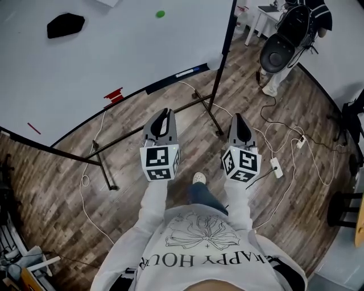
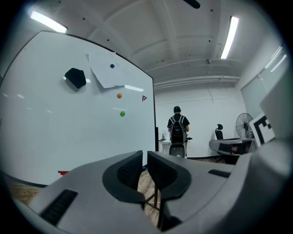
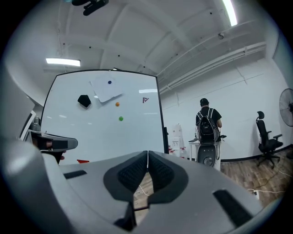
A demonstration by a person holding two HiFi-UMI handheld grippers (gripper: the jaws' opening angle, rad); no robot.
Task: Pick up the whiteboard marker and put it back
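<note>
A large whiteboard (image 1: 114, 51) stands on a black frame ahead of me. On its bottom tray (image 1: 165, 82) lies a white marker with a blue end (image 1: 187, 72), and further left a small red item (image 1: 114, 94). A black eraser (image 1: 65, 24) and a green magnet (image 1: 160, 13) stick to the board. My left gripper (image 1: 165, 112) and right gripper (image 1: 237, 117) are held side by side over the wooden floor, short of the tray. The left gripper (image 2: 144, 157) is shut on nothing. In the right gripper view the right gripper (image 3: 147, 157) is also shut, with nothing between its pads.
The board's black stand legs (image 1: 211, 116) cross the floor in front of me. White cables and a power strip (image 1: 276, 167) lie at the right. A person with a backpack (image 3: 208, 122) stands at a desk beyond the board's right edge. An office chair (image 3: 265, 137) stands further right.
</note>
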